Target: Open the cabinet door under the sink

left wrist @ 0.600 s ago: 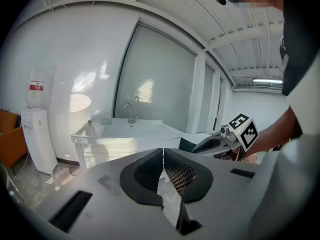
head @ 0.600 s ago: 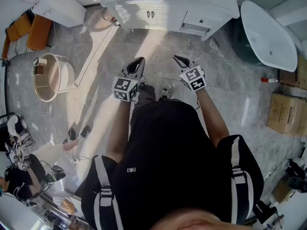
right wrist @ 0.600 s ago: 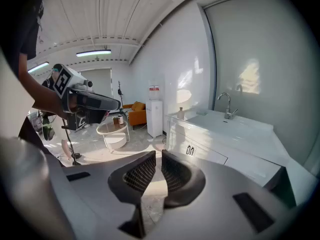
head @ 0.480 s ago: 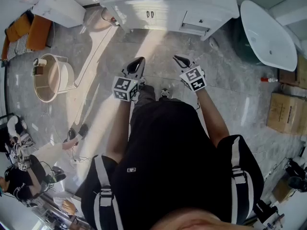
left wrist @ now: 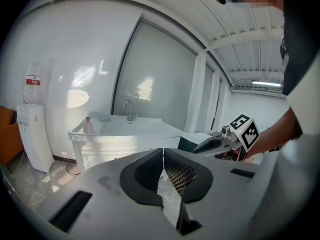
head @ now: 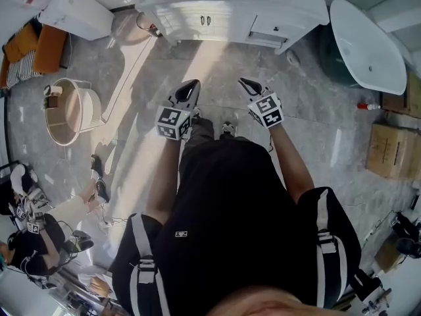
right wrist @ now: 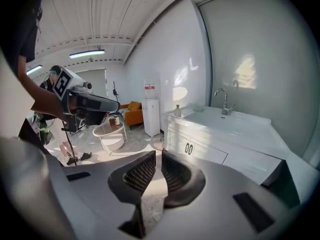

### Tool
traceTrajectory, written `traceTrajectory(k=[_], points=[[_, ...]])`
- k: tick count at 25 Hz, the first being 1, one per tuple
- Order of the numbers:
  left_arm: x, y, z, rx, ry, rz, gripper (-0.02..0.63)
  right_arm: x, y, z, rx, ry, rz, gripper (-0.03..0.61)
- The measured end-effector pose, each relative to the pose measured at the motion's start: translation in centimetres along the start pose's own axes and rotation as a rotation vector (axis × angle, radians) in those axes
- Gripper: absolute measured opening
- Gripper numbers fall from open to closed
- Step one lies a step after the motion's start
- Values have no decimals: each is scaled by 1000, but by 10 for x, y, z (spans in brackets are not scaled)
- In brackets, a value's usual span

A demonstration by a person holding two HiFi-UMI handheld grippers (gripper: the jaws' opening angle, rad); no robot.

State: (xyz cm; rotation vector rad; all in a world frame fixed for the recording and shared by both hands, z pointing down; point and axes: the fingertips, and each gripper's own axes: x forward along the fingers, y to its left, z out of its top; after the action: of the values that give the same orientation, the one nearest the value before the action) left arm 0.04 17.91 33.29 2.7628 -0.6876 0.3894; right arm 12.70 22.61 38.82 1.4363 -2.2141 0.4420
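Observation:
The white vanity (head: 289,12) with the sink stands at the top of the head view, some way ahead of me across the floor. Its double cabinet door is closed, with two dark handles (head: 206,20) side by side; in the right gripper view those handles (right wrist: 189,148) lie beyond the jaws. The vanity (left wrist: 125,139) and its faucet (left wrist: 131,109) also show in the left gripper view. My left gripper (head: 191,87) and right gripper (head: 247,83) are held out side by side in front of my body. Both are shut and hold nothing.
A white bathtub (head: 368,45) stands right of the vanity, with cardboard boxes (head: 388,153) nearer me. At the left are a round white side table (head: 69,107), a water dispenser (head: 82,8) and an orange sofa (head: 29,48). Another person (head: 39,236) is at the lower left.
Both grippers stay in the same place, still shut. The other person's feet at the left have shifted, and the head view has moved slightly.

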Motion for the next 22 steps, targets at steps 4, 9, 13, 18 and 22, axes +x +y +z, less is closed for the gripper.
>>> traceTrajectory(k=[4, 9, 13, 18, 22], points=[[4, 19, 0, -18, 11, -10, 17, 14, 0, 5, 16, 19, -9, 94], [13, 48, 6, -23, 21, -37, 17, 39, -4, 23, 33, 17, -31, 94], [23, 73, 15, -17, 27, -70, 17, 61, -10, 37, 53, 16, -59, 94], [37, 104, 21, 1, 33, -120, 17, 85, -15, 50, 83, 20, -99, 94], [42, 128, 23, 6, 44, -154, 17, 104, -14, 58, 104, 25, -130, 94]])
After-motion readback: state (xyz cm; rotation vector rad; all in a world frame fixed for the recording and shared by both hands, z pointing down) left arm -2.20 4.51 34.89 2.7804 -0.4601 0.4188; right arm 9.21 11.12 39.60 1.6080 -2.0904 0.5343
